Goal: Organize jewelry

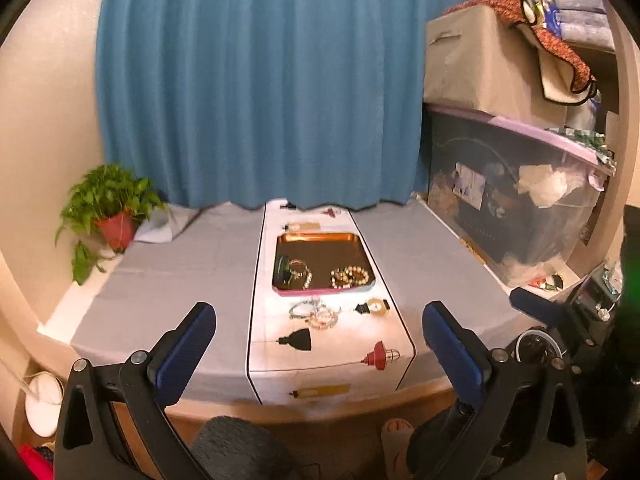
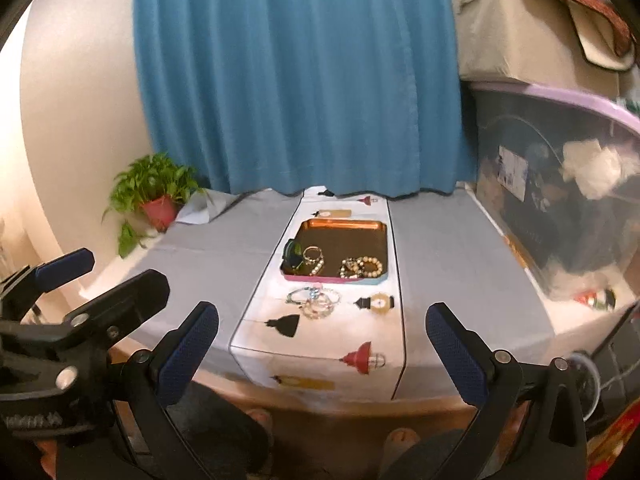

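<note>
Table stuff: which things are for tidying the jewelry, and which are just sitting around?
For the job:
tray
beaded bracelets in the tray
bangles in the tray
loose bracelets on the runner, in front of the tray

Just lying about:
potted plant
blue curtain
storage bin

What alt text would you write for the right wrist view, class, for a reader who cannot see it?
The open right gripper is held back from a table where a copper tray holds bracelets; more bracelets and a watch lie on the runner before it. The left gripper shows at left, a blue curtain behind.
</note>
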Demonstrator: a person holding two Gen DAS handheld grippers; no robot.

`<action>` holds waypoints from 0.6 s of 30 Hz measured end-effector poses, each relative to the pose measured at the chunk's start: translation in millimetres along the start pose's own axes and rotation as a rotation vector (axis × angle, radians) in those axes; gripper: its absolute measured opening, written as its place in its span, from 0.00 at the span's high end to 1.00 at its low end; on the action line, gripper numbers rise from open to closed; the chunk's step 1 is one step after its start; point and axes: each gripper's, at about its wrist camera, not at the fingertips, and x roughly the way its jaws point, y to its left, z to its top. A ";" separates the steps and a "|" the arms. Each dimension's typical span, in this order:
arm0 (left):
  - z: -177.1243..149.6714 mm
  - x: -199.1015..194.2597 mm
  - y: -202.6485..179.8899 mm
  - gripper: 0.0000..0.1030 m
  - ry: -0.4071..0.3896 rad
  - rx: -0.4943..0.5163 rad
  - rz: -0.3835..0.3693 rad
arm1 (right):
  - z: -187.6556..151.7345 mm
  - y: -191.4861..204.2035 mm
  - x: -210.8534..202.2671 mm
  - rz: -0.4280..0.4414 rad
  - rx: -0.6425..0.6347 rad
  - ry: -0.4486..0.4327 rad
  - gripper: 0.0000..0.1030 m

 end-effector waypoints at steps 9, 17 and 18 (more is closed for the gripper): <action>-3.1 -5.0 -4.3 0.00 -0.018 -0.001 0.001 | -6.2 13.6 -32.9 -0.141 -0.075 -0.186 0.00; 1.6 27.2 -3.5 0.00 -0.005 0.008 -0.001 | 3.4 5.4 -1.2 -0.120 -0.047 -0.137 0.00; 2.5 32.1 -3.8 0.00 -0.001 0.016 0.006 | 5.0 4.5 5.4 -0.118 -0.045 -0.127 0.00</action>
